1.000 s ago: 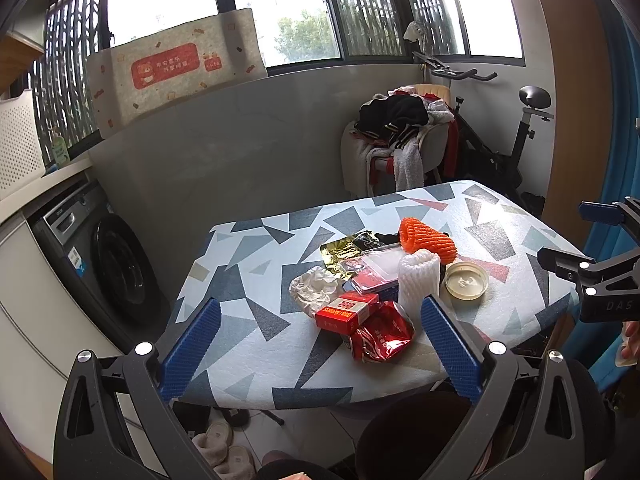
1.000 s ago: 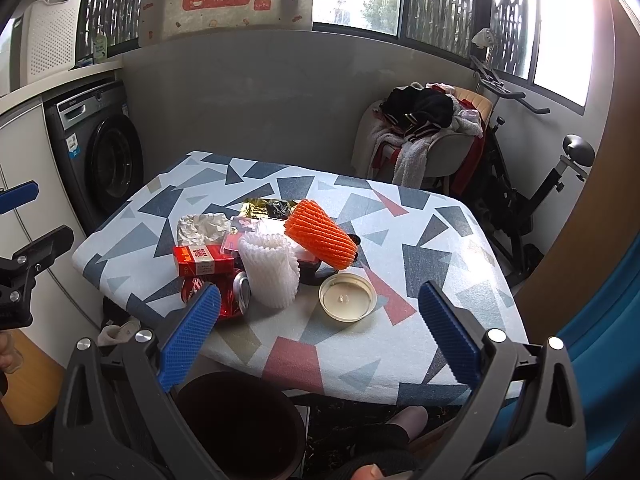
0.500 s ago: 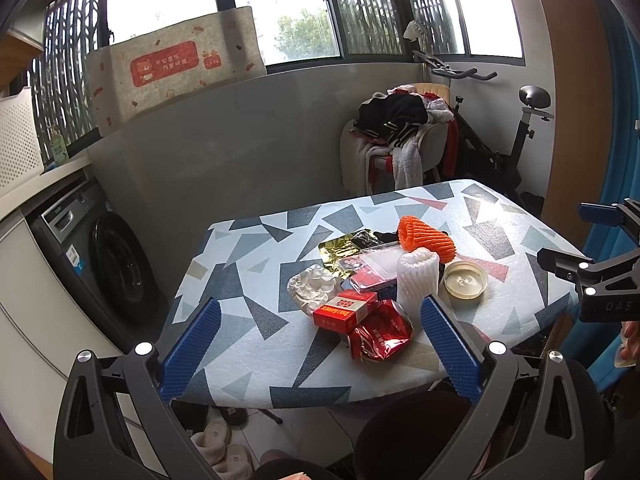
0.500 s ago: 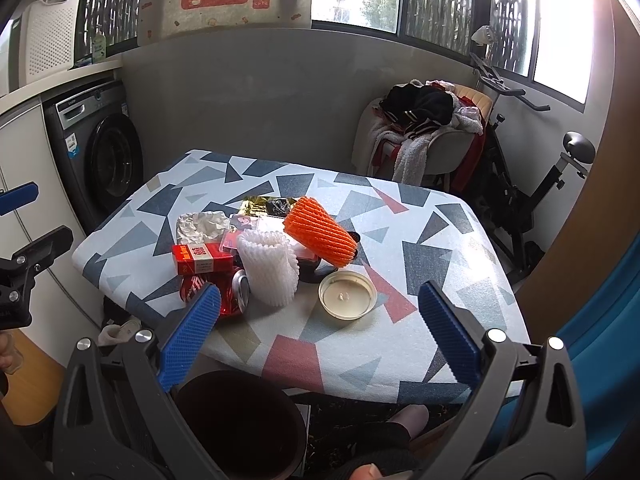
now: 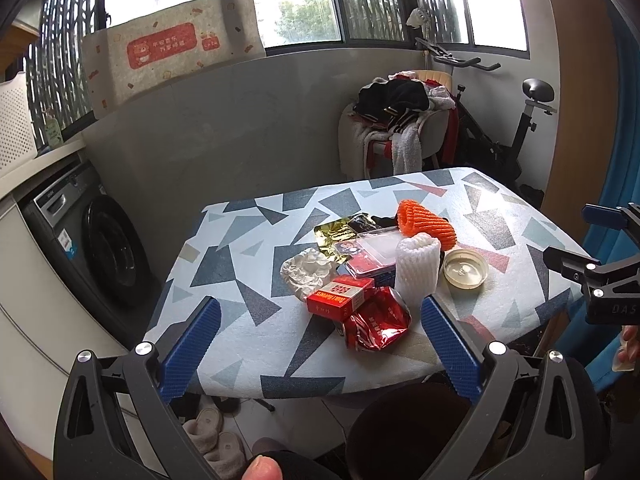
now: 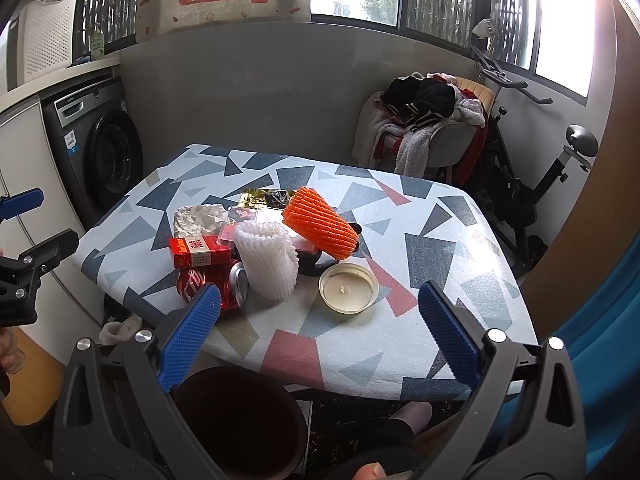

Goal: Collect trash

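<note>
Patterned cloth in grey, white and red triangles covers the table (image 5: 248, 280), and most of it lies bare: the trash sits in one cluster toward the near edge, with open cloth to its left, behind it and to its right. Below the near edge stands a dark bin (image 6: 236, 420), mouth up, between the two grippers. A washer (image 5: 100, 248) stands off the table's left side; a chair (image 6: 432, 132) heaped with clothes and an exercise bike (image 6: 540, 184) stand beyond the far right corner.

In the cluster, a red box (image 5: 340, 298) lies partly on a crushed red can (image 5: 378, 322), which is nearest the edge. A white foam net (image 5: 416, 270) stands upright just right of the box. An orange net (image 5: 426, 224) leans tilted behind it. A round lid (image 6: 349, 287) lies flat to the right, apart from the nets. Crumpled white paper (image 5: 308, 270), gold foil (image 5: 338, 234) and a clear packet (image 5: 372, 254) lie behind the box.

The left gripper (image 5: 320, 352) hangs short of the near edge, level, its blue fingers (image 5: 192, 344) wide apart and empty, the can and box between them in its view. The right gripper (image 6: 320, 344) is likewise spread wide and empty, above the bin and facing the lid.
</note>
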A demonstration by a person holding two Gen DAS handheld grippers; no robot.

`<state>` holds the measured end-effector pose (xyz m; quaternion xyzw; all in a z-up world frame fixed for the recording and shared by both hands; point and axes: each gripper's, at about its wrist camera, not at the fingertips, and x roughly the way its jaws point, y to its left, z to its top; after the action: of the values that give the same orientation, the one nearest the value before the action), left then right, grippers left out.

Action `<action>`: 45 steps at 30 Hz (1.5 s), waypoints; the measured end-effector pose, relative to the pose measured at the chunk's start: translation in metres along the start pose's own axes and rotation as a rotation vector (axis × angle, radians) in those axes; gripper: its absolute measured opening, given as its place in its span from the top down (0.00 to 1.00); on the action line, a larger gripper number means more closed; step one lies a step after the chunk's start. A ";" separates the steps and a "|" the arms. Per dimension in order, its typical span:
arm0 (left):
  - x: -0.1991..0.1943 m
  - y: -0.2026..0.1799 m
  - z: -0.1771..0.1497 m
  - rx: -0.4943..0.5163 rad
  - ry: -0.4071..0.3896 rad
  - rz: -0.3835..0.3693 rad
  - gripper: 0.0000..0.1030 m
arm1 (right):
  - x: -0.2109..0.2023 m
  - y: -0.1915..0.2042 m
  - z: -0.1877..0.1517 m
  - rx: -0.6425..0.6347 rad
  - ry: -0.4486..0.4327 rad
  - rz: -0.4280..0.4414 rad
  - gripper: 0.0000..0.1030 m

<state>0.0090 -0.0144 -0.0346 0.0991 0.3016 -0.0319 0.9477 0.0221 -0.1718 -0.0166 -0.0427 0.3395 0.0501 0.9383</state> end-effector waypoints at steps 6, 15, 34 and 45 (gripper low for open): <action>0.026 0.011 -0.006 0.007 0.004 -0.046 0.05 | 0.003 -0.027 -0.010 0.074 -0.054 0.095 0.05; 0.062 0.032 -0.028 -0.038 0.063 -0.030 0.05 | 0.046 -0.050 -0.044 0.103 0.073 0.070 0.05; 0.136 0.067 -0.041 -0.246 0.184 -0.061 0.05 | 0.233 -0.059 -0.053 0.116 0.291 0.023 0.05; 0.183 0.090 -0.040 -0.454 0.269 -0.173 0.15 | 0.271 -0.056 -0.039 0.130 0.272 0.008 0.16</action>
<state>0.1470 0.0815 -0.1572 -0.1387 0.4315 -0.0309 0.8908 0.2111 -0.2137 -0.2177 0.0129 0.4663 0.0256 0.8842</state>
